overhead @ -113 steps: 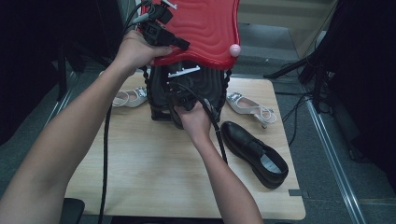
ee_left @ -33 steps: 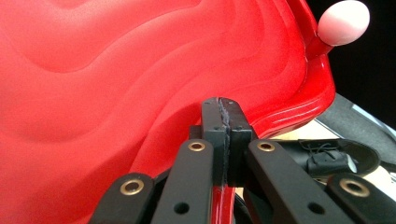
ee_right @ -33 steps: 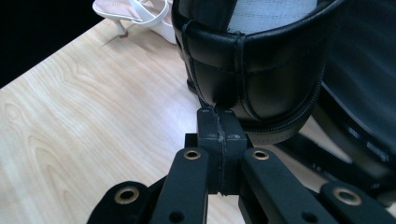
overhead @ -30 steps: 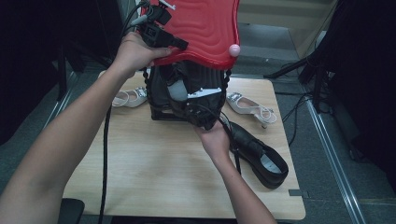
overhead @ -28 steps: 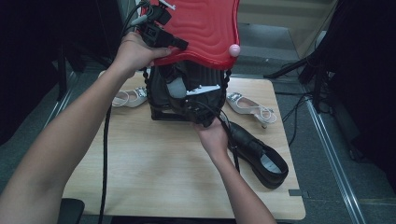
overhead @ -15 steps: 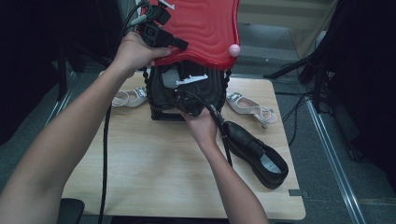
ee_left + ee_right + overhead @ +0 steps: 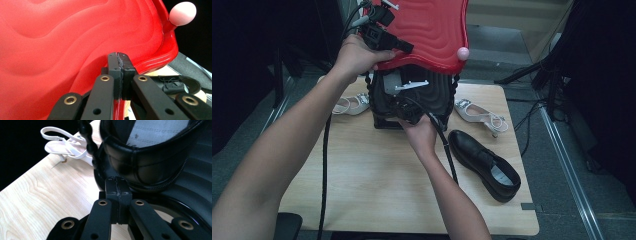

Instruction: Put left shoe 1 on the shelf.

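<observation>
A red wavy lid [image 7: 427, 27] with a pink knob [image 7: 462, 52] is tipped up over a black ribbed case [image 7: 437, 97] on the wooden table [image 7: 362, 175]. My left gripper [image 7: 384, 30] is shut on the lid's rim; the left gripper view has the pads [image 7: 120, 56] pinching the red lid [image 7: 62, 50]. My right gripper [image 7: 404, 95] reaches into the case's open front. Its jaws [image 7: 117, 180] are shut, tips against the heel of a black shoe [image 7: 147, 150] lying inside the case [image 7: 197, 182]. Nothing shows between them.
A second black lace-up shoe [image 7: 484, 162] lies on the table right of the case. One white strappy sandal [image 7: 349, 105] sits left of the case, another [image 7: 479, 112] to its right. Cables trail down from both grippers. Dark floor surrounds the table.
My right hand, a second ago out to the right of the case near the loose shoe, has come back left to the case's front. The left hand and the lid stayed put.
</observation>
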The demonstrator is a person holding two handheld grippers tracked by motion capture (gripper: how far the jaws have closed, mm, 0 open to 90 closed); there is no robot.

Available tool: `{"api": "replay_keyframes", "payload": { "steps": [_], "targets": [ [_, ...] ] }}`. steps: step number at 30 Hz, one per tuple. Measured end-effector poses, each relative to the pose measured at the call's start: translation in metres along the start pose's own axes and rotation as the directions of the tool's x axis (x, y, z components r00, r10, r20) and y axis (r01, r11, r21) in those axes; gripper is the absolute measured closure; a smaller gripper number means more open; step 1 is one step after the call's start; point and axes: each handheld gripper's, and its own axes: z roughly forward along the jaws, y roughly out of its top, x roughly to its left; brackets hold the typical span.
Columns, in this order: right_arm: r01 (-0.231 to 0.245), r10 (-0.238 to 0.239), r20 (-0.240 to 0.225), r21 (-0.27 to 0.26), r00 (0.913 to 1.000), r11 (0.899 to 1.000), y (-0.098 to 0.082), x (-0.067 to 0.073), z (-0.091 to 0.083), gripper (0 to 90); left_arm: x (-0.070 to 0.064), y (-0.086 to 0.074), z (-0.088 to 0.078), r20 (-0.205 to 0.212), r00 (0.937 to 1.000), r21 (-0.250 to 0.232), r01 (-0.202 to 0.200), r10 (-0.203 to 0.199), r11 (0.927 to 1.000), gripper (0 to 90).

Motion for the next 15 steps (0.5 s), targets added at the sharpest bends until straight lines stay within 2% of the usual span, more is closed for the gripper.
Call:
{"api": "replay_keyframes", "payload": {
  "steps": [1,2,4,6,8,9,10,12,14,15],
  "targets": [
    [0.000,0.000,-0.012,0.004,0.9999,1.000,-0.001,0.000,-0.002,90.0,0.002,0.001,0.000,0.016,0.9996,-0.003,0.024,-0.024,0.9997,87.0],
    [0.000,0.000,-0.012,0.004,0.9999,1.000,-0.001,0.000,-0.002,90.0,0.002,0.001,0.000,0.016,0.9996,-0.003,0.024,-0.024,0.9997,85.1],
    [0.017,-0.017,-0.043,0.007,0.9990,1.000,-0.006,0.001,-0.008,87.2,0.002,0.002,-0.001,0.017,0.9993,0.004,0.032,-0.032,0.9995,83.5],
    [0.024,-0.023,-0.041,0.003,0.9989,1.000,-0.008,0.002,-0.011,86.4,0.001,0.003,-0.003,0.005,0.9995,0.009,0.032,-0.032,0.9994,80.5],
    [0.040,-0.040,-0.053,-0.007,0.9978,0.999,-0.013,0.003,-0.016,84.4,-0.001,0.003,-0.007,0.001,0.9998,0.018,0.019,-0.019,0.9997,75.5],
    [0.062,-0.062,-0.071,-0.010,0.9955,0.998,-0.018,0.002,-0.021,80.9,-0.004,0.002,-0.010,-0.005,1.0000,0.016,0.003,-0.003,0.9999,69.6],
    [0.075,-0.075,-0.085,-0.010,0.9935,0.997,-0.021,0.001,-0.023,79.9,-0.004,0.002,-0.010,-0.005,1.0000,0.016,0.003,-0.003,0.9999,68.0],
    [0.083,-0.083,-0.099,-0.003,0.9916,0.997,-0.026,0.000,-0.028,77.9,-0.012,-0.001,-0.018,-0.003,0.9991,0.010,-0.042,0.042,0.9991,62.6],
    [0.081,-0.080,-0.111,0.000,0.9906,0.997,-0.028,-0.001,-0.031,77.2,-0.015,-0.002,-0.020,0.008,0.9988,0.011,-0.049,0.049,0.9987,61.4],
    [0.074,-0.072,-0.135,0.007,0.9883,0.997,-0.033,-0.004,-0.037,76.4,-0.017,-0.004,-0.022,0.007,0.9984,0.019,-0.056,0.056,0.9983,58.4]
  ]
}}
